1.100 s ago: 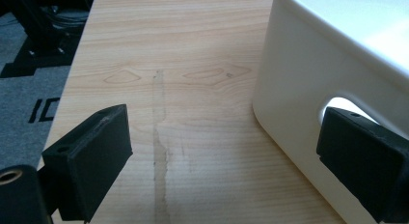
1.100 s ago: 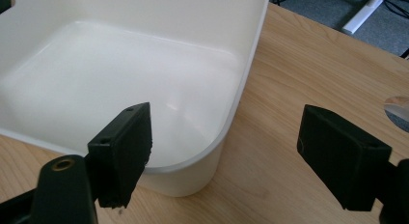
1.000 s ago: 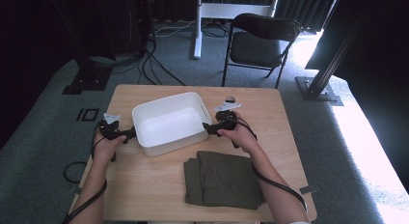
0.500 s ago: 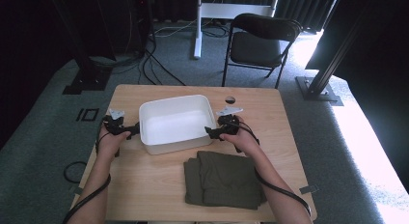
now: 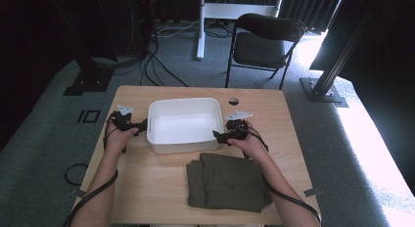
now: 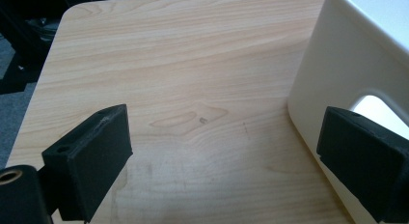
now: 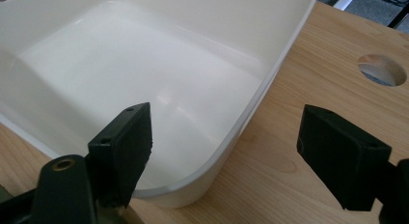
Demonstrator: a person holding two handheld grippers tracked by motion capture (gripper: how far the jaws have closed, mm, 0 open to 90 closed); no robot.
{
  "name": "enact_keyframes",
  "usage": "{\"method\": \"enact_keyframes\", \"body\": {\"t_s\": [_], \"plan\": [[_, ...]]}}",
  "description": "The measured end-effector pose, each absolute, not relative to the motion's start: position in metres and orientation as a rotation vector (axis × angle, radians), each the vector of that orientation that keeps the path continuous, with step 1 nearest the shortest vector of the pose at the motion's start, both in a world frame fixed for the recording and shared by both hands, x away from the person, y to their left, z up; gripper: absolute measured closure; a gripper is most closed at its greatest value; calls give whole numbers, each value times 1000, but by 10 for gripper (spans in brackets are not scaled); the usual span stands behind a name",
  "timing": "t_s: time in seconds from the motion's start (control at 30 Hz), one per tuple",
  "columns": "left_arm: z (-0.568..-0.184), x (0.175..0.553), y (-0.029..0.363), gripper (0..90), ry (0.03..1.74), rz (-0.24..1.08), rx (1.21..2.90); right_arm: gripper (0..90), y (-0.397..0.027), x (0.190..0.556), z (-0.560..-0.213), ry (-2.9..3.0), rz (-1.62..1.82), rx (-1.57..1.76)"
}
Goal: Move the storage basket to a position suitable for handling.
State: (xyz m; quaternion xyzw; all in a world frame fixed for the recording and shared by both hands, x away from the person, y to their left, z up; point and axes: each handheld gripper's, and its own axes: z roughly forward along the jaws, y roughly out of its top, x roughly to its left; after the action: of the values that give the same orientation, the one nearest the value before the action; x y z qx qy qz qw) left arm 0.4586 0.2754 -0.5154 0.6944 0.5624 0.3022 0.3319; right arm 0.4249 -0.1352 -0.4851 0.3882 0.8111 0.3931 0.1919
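Strong daylight enters from the right, overexposing the floor (image 5: 377,153) there; the far background stays dark. The worktop (image 5: 147,188) is evenly lit. The tub (image 7: 144,64) interior glares white. Near jaws appear slightly soft.

The scene is viewed from above the person's side of the wooden table (image 5: 147,188), facing forward and down, far enough for the whole tabletop, the grey floor and a folding chair (image 5: 264,46) beyond to be taken in. The white bin (image 5: 185,125) is taken as landmark. The left gripper view is taken close and low from the bin's left end, looking along the tabletop (image 6: 183,79), with the bin's outer wall (image 6: 337,69) and handle cut-out at its edge. The right gripper view is taken close from above the bin's right rim (image 7: 270,84), looking down into it. The bin and tabletop are shared by all three views; the table's round hole (image 7: 382,69) is shared by the high view (image 5: 233,101) and the right gripper view.
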Motion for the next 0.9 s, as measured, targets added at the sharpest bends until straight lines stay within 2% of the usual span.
{"method": "enact_keyframes", "body": {"t_s": [0.53, 0.8, 0.9], "plan": [[-511, 468, 267, 68, 1451, 785, 1797, 187, -137, 415, -488, 2256, 1115, 1119], [-476, 448, 270, 68, 1380, 832, 1729, 179, -141, 422, -474, 2161, 1174, 1175], [-464, 438, 266, 69, 1343, 792, 1722, 187, -142, 427, -470, 2131, 1188, 1198]]}}
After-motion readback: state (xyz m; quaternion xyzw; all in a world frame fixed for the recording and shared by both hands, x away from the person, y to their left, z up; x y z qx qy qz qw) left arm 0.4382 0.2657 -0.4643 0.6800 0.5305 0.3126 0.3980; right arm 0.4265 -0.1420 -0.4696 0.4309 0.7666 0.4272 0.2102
